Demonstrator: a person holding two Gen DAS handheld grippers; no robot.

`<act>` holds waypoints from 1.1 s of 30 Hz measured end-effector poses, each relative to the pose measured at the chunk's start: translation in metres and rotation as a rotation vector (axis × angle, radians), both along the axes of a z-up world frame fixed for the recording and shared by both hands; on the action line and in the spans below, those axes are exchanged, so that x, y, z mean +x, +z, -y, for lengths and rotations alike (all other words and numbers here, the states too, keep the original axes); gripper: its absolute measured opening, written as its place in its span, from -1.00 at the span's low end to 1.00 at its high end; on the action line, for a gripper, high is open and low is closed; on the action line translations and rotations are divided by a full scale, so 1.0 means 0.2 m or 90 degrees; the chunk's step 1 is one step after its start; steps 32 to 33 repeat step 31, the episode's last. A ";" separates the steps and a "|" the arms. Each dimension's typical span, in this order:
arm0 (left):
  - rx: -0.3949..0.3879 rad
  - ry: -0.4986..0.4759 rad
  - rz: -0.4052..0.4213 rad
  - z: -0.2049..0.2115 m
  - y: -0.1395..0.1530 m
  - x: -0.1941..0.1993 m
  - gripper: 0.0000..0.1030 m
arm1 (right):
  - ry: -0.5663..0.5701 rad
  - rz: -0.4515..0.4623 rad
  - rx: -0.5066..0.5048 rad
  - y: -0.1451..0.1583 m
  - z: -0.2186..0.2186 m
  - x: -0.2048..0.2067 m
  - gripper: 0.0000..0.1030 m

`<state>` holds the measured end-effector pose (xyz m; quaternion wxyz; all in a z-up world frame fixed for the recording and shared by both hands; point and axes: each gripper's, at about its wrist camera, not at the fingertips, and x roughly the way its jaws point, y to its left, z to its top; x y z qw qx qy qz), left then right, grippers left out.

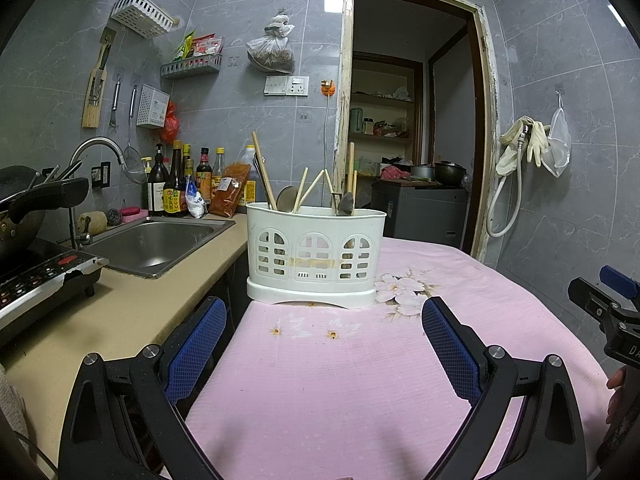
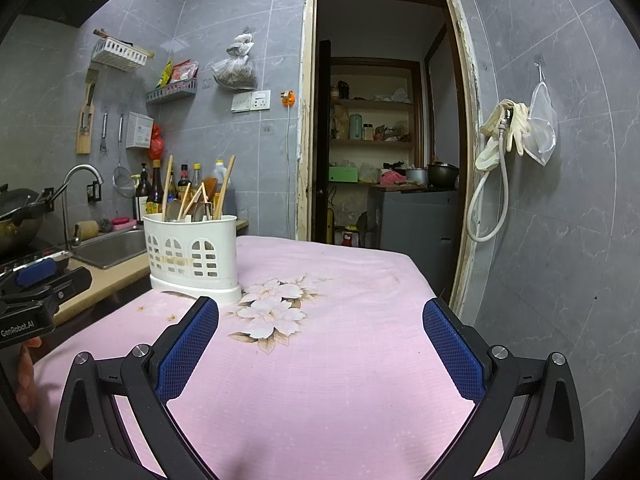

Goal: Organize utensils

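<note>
A white plastic utensil holder (image 1: pixel 315 258) stands upright on the pink flowered tablecloth (image 1: pixel 352 380), near the table's far left edge. Wooden chopsticks (image 1: pixel 264 176) and metal spoons (image 1: pixel 286 199) stick up out of it. My left gripper (image 1: pixel 322 316) hovers open just in front of the holder, nothing between its blue pads. In the right wrist view the holder (image 2: pixel 192 258) sits ahead to the left, and my right gripper (image 2: pixel 320 318) is open and empty over the cloth (image 2: pixel 340 360). Each gripper shows at the edge of the other's view.
Left of the table runs a beige counter (image 1: pixel 120 308) with a steel sink (image 1: pixel 156 242), a tap, sauce bottles (image 1: pixel 176 182), an induction cooker (image 1: pixel 36 280) and a wok (image 1: pixel 16 208). An open doorway (image 1: pixel 416 120) is behind. A hose and gloves (image 1: pixel 520 148) hang on the right wall.
</note>
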<state>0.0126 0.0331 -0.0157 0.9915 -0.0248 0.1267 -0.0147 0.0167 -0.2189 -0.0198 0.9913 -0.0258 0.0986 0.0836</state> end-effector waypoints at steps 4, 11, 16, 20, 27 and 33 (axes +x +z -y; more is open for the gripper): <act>-0.001 0.000 0.002 0.00 0.00 0.00 0.87 | 0.000 0.000 0.000 0.00 0.00 0.00 1.00; -0.011 -0.020 0.001 0.02 -0.03 0.01 0.87 | 0.000 -0.001 0.001 0.00 0.00 0.00 1.00; -0.010 -0.014 -0.005 0.03 -0.03 0.01 0.87 | 0.000 -0.001 0.000 0.00 -0.01 0.00 1.00; -0.010 -0.010 -0.006 0.03 -0.03 0.01 0.87 | 0.000 -0.002 0.001 0.00 -0.01 0.00 1.00; -0.006 -0.005 -0.007 0.03 -0.04 0.01 0.87 | 0.000 -0.004 0.000 -0.01 -0.02 0.00 1.00; -0.006 -0.006 -0.009 0.04 -0.04 0.01 0.87 | 0.001 -0.007 0.000 -0.03 -0.03 0.00 1.00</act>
